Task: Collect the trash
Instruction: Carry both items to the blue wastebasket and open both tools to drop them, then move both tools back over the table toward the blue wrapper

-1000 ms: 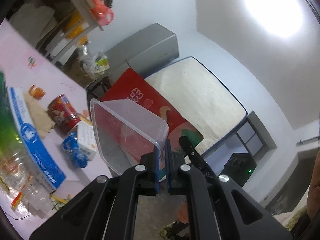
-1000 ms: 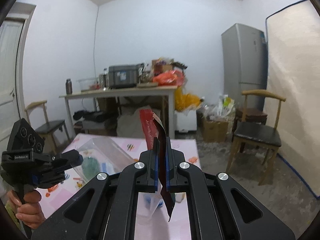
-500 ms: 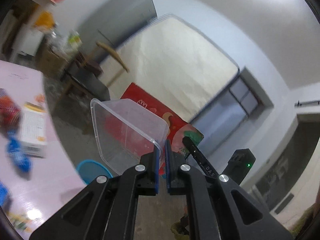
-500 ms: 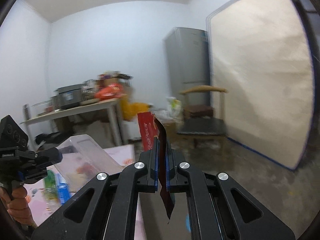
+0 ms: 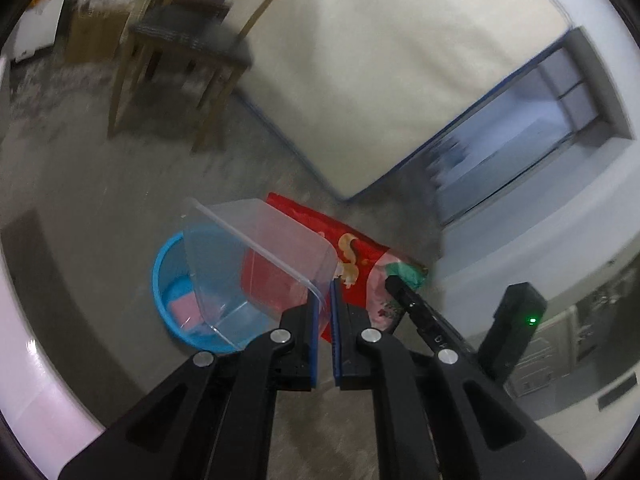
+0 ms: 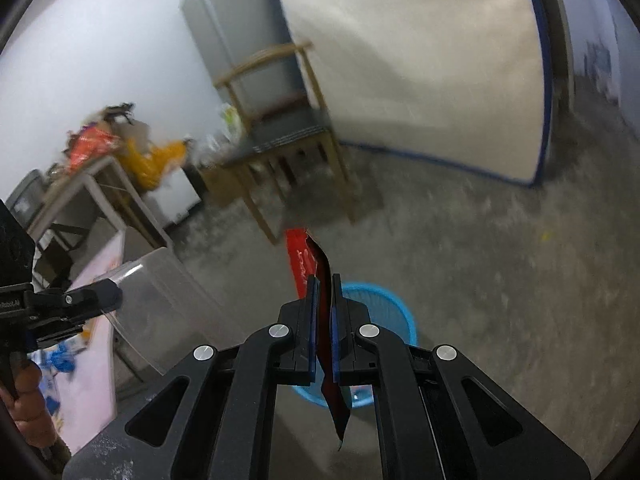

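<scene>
1. Trash sits in both my tongs: my left tongs (image 5: 325, 304) are clamped on the rim of a clear tub (image 5: 256, 264), and my right tongs (image 6: 325, 300) pinch a red wrapper (image 6: 308, 264) edge-on between the pads.
2. Seen from my left wrist, the wrapper (image 5: 360, 256) hangs just right of the tub, with my right tongs (image 5: 412, 304) gripping it.
3. Below both, on the grey floor, stands a blue basin (image 5: 168, 280) holding something pink (image 5: 186, 308); the tub hangs tilted over it, mouth toward me.
4. From the right wrist the basin (image 6: 384, 300) lies directly under the wrapper.
5. To my left is the pink table (image 6: 96, 344).
6. Farther off stands a chair (image 6: 288, 132), then a mattress (image 6: 420, 60) leaning upright and a fridge (image 6: 236, 20).
</scene>
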### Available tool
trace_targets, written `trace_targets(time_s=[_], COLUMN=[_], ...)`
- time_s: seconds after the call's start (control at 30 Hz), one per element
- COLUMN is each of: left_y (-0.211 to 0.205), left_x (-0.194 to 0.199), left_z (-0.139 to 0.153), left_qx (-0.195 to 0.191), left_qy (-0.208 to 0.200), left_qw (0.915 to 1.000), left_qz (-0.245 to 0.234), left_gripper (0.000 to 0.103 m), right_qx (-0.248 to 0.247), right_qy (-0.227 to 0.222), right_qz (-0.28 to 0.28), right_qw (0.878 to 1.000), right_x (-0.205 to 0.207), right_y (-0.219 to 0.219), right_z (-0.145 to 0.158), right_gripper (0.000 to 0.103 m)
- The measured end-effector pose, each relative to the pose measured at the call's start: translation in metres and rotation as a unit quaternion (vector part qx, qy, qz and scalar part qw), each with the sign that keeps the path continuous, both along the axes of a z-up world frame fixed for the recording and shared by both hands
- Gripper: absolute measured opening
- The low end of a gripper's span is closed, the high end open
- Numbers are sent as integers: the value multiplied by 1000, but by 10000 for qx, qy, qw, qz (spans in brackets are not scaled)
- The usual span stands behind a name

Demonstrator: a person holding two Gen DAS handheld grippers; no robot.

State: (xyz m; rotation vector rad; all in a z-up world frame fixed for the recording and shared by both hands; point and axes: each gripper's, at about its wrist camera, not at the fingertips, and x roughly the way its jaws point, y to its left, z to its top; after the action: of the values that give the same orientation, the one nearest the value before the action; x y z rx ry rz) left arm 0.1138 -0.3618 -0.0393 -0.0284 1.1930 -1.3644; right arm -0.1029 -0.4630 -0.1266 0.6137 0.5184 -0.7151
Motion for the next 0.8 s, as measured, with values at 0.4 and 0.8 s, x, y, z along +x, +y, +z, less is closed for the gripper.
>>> trace_targets(time_s=[0.4, 0.8], left_y=[-89, -9], left_x=[16, 15], left_z=[-77, -24], left_qx=[1391, 1049], left_qy=[-76, -329], left_qw=[9897, 9915], left_qz=[320, 690], left_gripper=[43, 63], right_qx=[746, 847], right_qy=[817, 934], right_qz=[-141, -349], right_qw=[9938, 9914], right_x=[59, 9], right_y=[-73, -54], right_z=[-111, -111], right_gripper=[50, 61])
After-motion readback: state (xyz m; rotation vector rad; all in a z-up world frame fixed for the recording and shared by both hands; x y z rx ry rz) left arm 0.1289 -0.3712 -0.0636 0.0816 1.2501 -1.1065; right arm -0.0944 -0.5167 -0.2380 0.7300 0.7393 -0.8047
